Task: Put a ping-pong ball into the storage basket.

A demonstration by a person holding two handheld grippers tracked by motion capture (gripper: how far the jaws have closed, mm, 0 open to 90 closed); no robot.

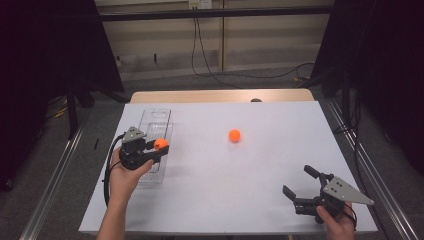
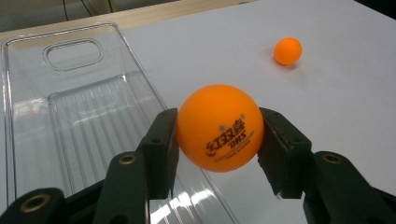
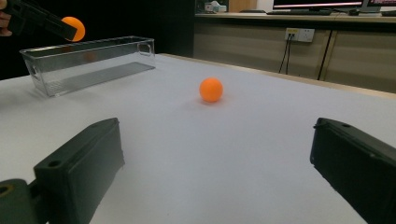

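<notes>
At the left-middle of the high view my left gripper [image 1: 161, 146] is pinching an orange ping-pong ball [image 1: 160, 144], one black jaw on each side of it. The left gripper view makes that really clear: the held ball [image 2: 219, 128] sits dead centre of the frame, squeezed between both pads, printed logo facing the camera (red characters and a couple of little stars). It's up off the surface, hanging over the right-hand edge of the clear plastic bin [image 2: 74, 116], which fills the left half of that frame. In the high view the bin [image 1: 155, 116] runs lengthwise away from me along the left side of the white table [image 1: 260, 170].

The second orange ball [image 1: 234, 135] is sitting loose on the table just right of centre in the high view, well apart from the bin. It turns up small in the upper right of the left gripper view [image 2: 287, 51] and in the middle of the right gripper view [image 3: 211, 89].

My right gripper [image 1: 300, 181] is parked at the lower right of the high view, jaws spread wide with nothing between them. Its own camera has a jaw at each bottom corner, with bare table between.
</notes>
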